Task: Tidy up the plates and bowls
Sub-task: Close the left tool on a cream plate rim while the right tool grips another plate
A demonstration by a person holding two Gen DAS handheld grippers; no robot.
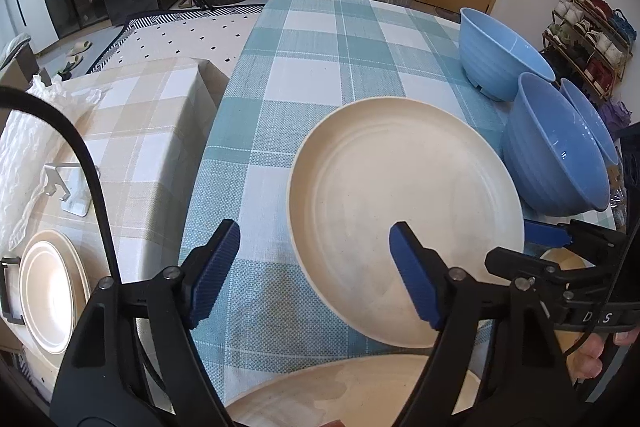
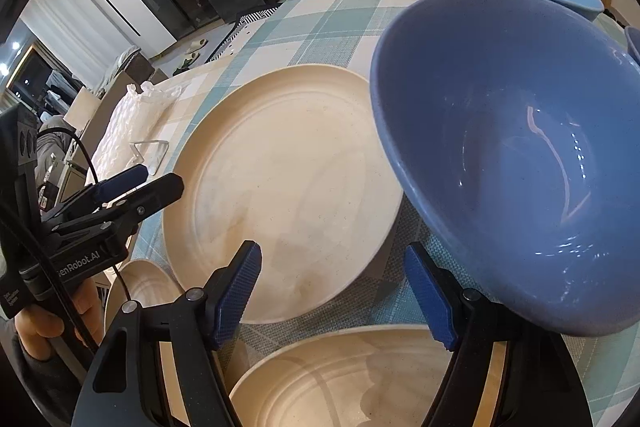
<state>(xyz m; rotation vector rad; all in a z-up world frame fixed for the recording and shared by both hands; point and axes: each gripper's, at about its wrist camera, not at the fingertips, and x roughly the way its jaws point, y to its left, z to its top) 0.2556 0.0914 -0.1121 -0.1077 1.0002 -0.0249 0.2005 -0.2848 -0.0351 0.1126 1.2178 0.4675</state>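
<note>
Left wrist view: both jaws are seen partly open and empty; a cream plate point(image 1: 404, 219) is flanked by blue bowls point(image 1: 556, 155) on the desk point(image 1: 320, 67).

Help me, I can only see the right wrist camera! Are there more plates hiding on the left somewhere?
Observer: Yes. A stack of cream plates sits on the beige checked side table.
Operator: How many blue bowls are there?
Observer: Three. The third bowl peeks out right behind the nearest bowl.
Operator: Is the left gripper grabbing anything?
Observer: No. The left gripper has its fingers apart, one over the big plate and one over the blue checked cloth.
</note>
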